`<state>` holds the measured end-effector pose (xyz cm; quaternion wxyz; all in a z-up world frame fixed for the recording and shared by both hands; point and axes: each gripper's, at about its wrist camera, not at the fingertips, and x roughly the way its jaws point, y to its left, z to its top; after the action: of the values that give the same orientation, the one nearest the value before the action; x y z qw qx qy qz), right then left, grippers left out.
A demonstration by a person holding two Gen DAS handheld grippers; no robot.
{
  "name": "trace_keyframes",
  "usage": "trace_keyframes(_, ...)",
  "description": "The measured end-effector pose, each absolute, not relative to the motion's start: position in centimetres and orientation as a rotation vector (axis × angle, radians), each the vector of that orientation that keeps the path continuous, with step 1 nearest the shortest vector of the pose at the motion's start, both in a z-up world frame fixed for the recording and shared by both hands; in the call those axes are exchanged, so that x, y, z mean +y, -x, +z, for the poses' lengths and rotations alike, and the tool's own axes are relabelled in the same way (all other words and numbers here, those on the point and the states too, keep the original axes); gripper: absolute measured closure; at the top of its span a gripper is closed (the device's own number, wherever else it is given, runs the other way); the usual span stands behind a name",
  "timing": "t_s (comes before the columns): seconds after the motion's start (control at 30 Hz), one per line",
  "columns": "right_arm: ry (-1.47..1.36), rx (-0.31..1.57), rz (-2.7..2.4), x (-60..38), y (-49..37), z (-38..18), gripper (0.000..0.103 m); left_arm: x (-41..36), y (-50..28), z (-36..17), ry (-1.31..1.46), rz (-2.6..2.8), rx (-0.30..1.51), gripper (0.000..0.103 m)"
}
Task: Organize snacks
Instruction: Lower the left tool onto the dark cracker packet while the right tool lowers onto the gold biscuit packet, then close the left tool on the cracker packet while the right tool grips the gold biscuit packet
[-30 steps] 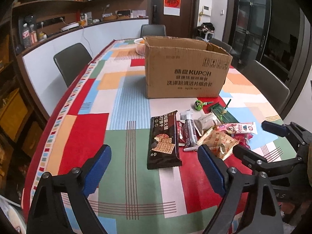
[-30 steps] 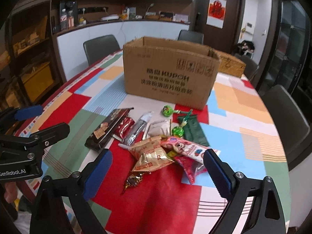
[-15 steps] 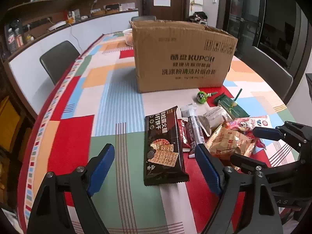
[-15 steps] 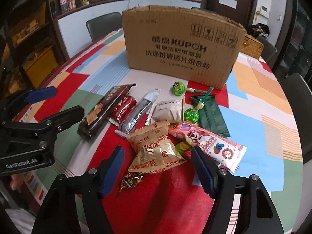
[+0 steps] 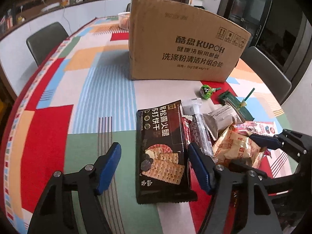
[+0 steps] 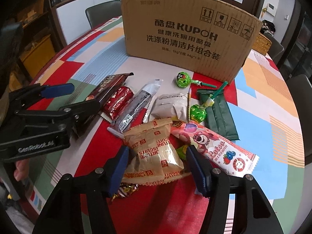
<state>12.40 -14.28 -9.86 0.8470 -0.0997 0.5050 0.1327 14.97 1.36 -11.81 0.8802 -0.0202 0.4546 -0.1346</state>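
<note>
Both closing jaws straddle packets: cracker pack [image 5: 163, 152], biscuit bag [image 6: 154, 152].

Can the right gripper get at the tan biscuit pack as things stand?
Probably yes. The right gripper straddles the tan biscuit pack, jaws closing with the pack between them. It lies on top of the pile, and only the pink bear wrapper crowds one finger.
</note>
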Motion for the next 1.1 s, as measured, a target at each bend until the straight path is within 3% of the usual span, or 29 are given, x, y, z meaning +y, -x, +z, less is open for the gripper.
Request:
trace_keyframes(0.27, 0.217, 1.063, 0.280, -14.0, -13.0, -10.2, 0.043, 1.2, -15.9, -12.9, 0.087, -0.314, 0.990, 0.039)
trace_keyframes(0.53, 0.217, 1.061, 0.297, -13.7, -13.5, -10.3, 0.043, 1.1, -15.7, -12.7, 0.118, -0.335, 1.011, 0.055)
trace_keyframes(0.83, 0.204, 1.073, 0.311, -13.9, -13.6, -10.3, 0.044, 0.8, -14.1, -12.1, 0.068, -0.295, 1.006, 0.055)
trace_keyframes(1.1, 0.177, 1.044, 0.326, -14.2, -12.9, -9.4, 0.053, 0.3, -12.9, -10.7, 0.038, -0.277, 0.980, 0.055)
